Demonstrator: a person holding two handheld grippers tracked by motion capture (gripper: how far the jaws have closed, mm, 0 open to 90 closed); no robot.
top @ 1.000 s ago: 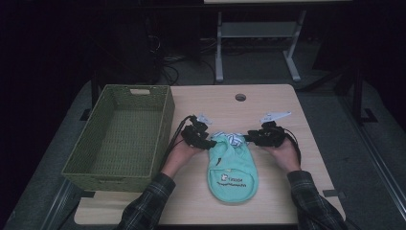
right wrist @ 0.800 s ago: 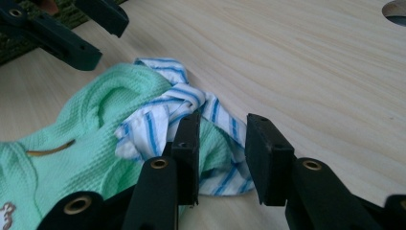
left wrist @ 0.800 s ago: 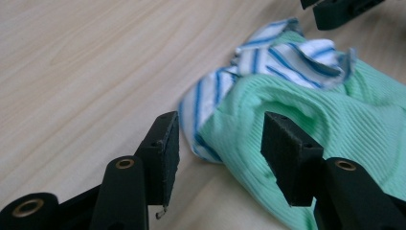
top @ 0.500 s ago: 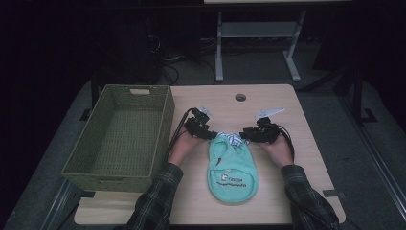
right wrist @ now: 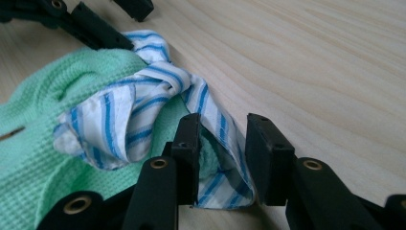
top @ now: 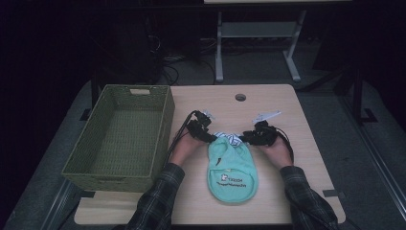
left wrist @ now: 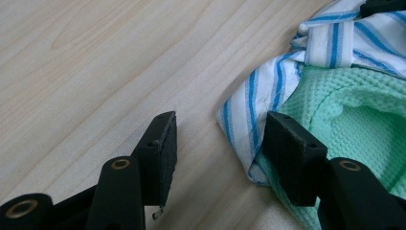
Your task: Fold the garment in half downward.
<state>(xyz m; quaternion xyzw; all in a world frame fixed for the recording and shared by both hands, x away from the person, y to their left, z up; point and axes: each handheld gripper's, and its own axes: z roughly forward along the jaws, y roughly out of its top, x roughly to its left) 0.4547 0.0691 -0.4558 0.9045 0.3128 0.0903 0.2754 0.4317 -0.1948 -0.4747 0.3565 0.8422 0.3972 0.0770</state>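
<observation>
On the light wood table [top: 282, 191], centre-front, a mint-green bib [top: 231, 168] lies flat with its blue-and-white striped trim [top: 229, 138] bunched at the far, neck end. Green woven basket [top: 122, 136] sits at the table's left side, well apart from the bib, nothing visible inside.

High view: both hands flank the bib's neck end. Left hand [top: 184, 149] and right hand [top: 277, 152] come in from the bottom, plaid sleeves [top: 158, 201], palms low near the table, forearms angled inward. Left tool [top: 207, 135] touches the bib's upper left edge; right tool [top: 249, 138] at the upper right edge. Jaw gap is too small to read here.

Left gripper view: left tool [left wrist: 219, 146] spread wide, jaws low over the table. Its right jaw is against the striped trim [left wrist: 249, 103] and waffle-knit green fabric [left wrist: 354, 110]; the left jaw is over bare wood. Nothing is clamped between them.

Right gripper view: right tool [right wrist: 223, 153] set at a narrow gap, with a fold of striped trim [right wrist: 225, 143] lying between the jaws. Pads are not pressed together, so a firm grip on the fold cannot be confirmed. Left tool's black jaws [right wrist: 95, 26] show at the top left, touching the far side of the bib [right wrist: 38, 143].
</observation>
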